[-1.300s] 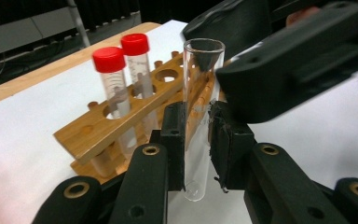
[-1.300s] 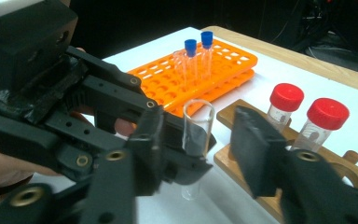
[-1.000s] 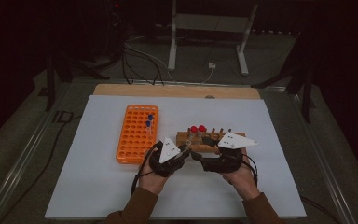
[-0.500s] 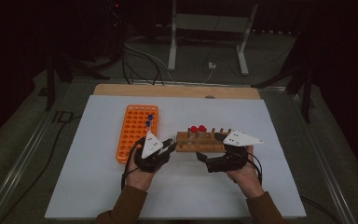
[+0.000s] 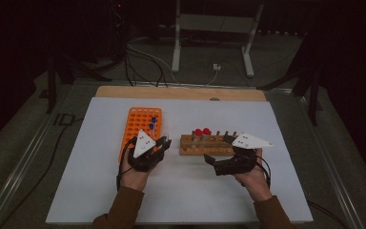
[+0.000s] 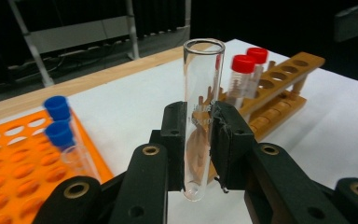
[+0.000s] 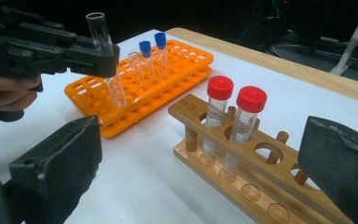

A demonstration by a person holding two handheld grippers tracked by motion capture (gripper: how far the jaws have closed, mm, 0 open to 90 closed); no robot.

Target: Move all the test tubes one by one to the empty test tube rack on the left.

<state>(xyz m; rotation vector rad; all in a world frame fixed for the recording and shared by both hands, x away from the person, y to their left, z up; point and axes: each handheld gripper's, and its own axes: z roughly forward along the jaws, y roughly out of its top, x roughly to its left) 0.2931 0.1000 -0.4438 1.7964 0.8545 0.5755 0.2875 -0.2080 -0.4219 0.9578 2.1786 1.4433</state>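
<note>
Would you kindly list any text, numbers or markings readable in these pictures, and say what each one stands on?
"15x10", partly hidden and blurred, so uncertain: white print on the clear glass test tube, between the jaws of the left gripper.
No legible text on the orange rack, the wooden rack or the red-capped tubes.

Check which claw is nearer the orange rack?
Left. The left claw, holding a glass tube, sits at the orange rack's near right edge; the right claw is beyond the wooden rack.
</note>
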